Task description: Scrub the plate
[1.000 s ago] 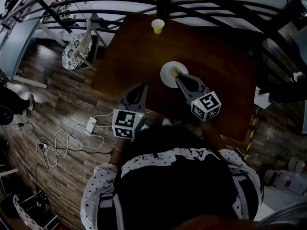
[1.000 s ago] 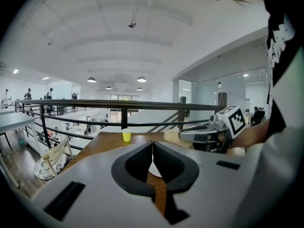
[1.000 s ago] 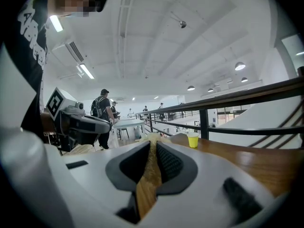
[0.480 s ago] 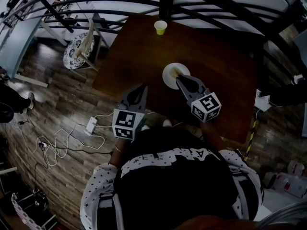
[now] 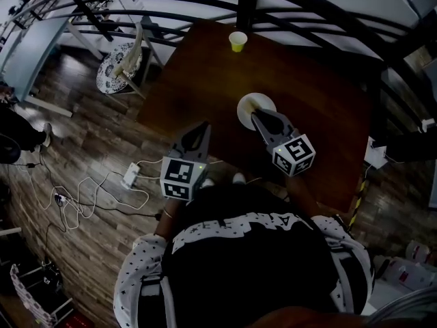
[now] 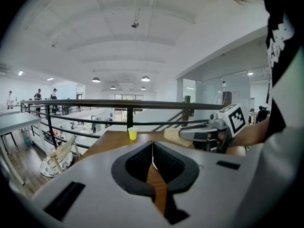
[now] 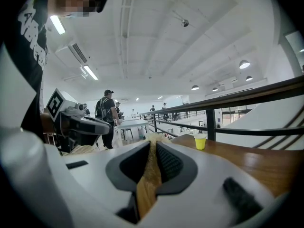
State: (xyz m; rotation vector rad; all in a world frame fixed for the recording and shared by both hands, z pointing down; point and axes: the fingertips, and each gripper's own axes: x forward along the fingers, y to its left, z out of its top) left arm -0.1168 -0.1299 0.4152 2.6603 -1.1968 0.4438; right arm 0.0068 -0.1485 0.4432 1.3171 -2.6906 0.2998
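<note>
The right gripper's (image 7: 153, 145) jaws are clamped on a tan scrubbing pad (image 7: 149, 175). The pad fills the slit between them, and a ragged end sticks out past the tips. Its long axis runs along the jaws, pointing away from the person. The left gripper's (image 6: 152, 148) jaws are pressed together with nothing between them; only brown wood shows through the narrow gap below the tips.

In the head view, the right gripper's tips lie over the near side of the plate (image 5: 254, 105). It is white and round, and it lies flat near the middle of the dark wooden counter (image 5: 314, 87). Whether the pad actually touches the plate cannot be made out. Apart from the pad, nothing shows on the plate. The left gripper hangs beside the right one, off the plate, by the counter's near edge, with its jaws aimed the same way.

A small yellow cup (image 5: 237, 41) stands upright at the far edge of the counter, well apart from the plate; its contents cannot be seen. Behind it runs a dark railing (image 6: 118, 103). On the wooden floor to the left are a chair with a patterned cushion (image 5: 115, 72) and loose cables (image 5: 82, 203).
</note>
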